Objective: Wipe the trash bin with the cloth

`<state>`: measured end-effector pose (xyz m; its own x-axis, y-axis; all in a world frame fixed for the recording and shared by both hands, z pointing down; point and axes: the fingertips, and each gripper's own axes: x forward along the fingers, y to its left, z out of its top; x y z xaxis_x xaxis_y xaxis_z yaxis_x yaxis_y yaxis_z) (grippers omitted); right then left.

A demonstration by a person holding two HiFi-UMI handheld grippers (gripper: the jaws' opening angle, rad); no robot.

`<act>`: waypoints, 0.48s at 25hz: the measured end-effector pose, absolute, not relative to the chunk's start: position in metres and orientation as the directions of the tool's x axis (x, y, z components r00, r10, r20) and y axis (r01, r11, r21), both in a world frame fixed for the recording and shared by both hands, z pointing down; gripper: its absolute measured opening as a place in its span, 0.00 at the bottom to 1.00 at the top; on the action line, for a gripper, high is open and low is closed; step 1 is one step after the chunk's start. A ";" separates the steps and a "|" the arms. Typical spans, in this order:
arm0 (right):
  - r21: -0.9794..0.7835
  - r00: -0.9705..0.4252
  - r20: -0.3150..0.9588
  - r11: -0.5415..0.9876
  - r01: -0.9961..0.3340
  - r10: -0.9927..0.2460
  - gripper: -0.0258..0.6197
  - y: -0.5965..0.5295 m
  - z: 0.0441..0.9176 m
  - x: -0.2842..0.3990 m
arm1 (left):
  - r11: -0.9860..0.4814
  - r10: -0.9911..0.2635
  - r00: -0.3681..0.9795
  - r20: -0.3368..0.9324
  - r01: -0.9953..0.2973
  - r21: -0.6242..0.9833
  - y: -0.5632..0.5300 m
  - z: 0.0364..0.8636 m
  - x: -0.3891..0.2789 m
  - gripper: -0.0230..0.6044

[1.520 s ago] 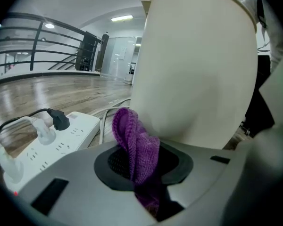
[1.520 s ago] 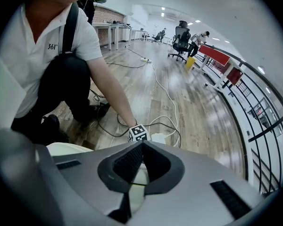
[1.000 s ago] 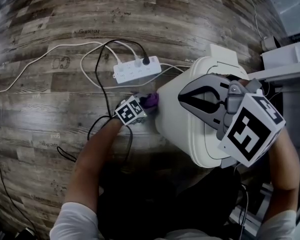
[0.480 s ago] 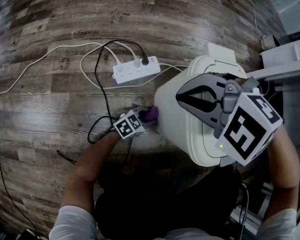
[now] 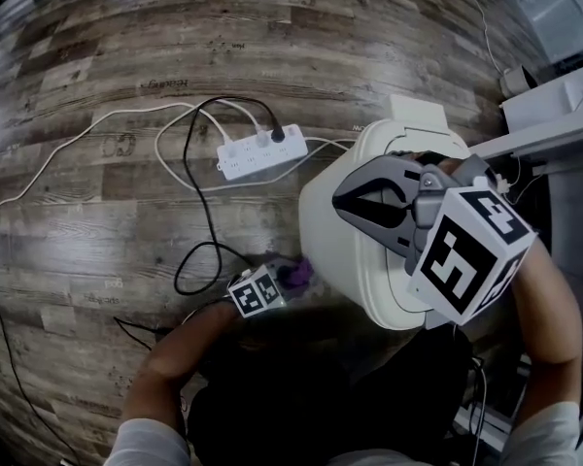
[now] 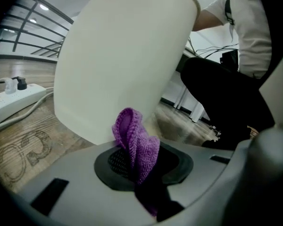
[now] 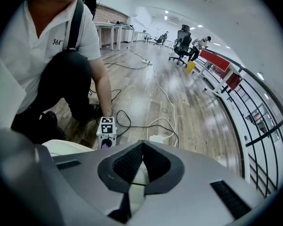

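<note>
The cloth (image 6: 134, 142) is purple against the plain cream-white trash bin (image 5: 335, 236). The floor (image 5: 97, 56) shows grey-brown wood-grain planks, with a white power strip (image 5: 260, 151) at 10 o'clock from the bin. The grey left gripper (image 5: 286, 280) and right gripper (image 5: 348, 202) bear black-and-white square markers.

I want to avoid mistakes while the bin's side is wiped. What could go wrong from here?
The purple cloth is pinched in the left gripper as a small bunch, so it may slip out against the trash bin. The black cable loops close by and could snag. The right gripper is shut above the bin, gripping nothing, so the bin might slide.
</note>
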<state>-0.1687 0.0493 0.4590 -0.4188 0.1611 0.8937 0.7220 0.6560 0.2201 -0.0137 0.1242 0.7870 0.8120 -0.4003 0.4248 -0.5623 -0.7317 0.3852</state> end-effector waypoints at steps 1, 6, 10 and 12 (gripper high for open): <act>0.220 -0.420 0.893 0.656 0.722 0.161 0.05 0.050 0.459 -0.168 | -0.743 -0.384 0.821 0.423 -0.547 0.387 0.129 0.787 -0.006 0.17; 0.228 -0.428 0.889 0.657 0.719 0.160 0.05 0.050 0.458 -0.168 | -0.781 -0.308 0.863 0.400 -0.469 0.412 0.149 0.785 0.033 0.17; 0.233 -0.439 0.884 0.660 0.714 0.163 0.05 0.050 0.456 -0.169 | -0.818 -0.265 0.898 0.352 -0.402 0.411 0.162 0.766 0.059 0.17; 0.234 -0.454 0.874 0.669 0.705 0.172 0.05 0.051 0.453 -0.170 | -0.818 -0.273 0.899 0.341 -0.404 0.410 0.166 0.755 0.058 0.17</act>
<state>-0.1700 0.0509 0.4534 -0.4538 0.1723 0.8743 0.7053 0.6691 0.2342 0.0581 0.1655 0.7552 0.8994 -0.2729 0.3414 -0.4037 -0.8179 0.4098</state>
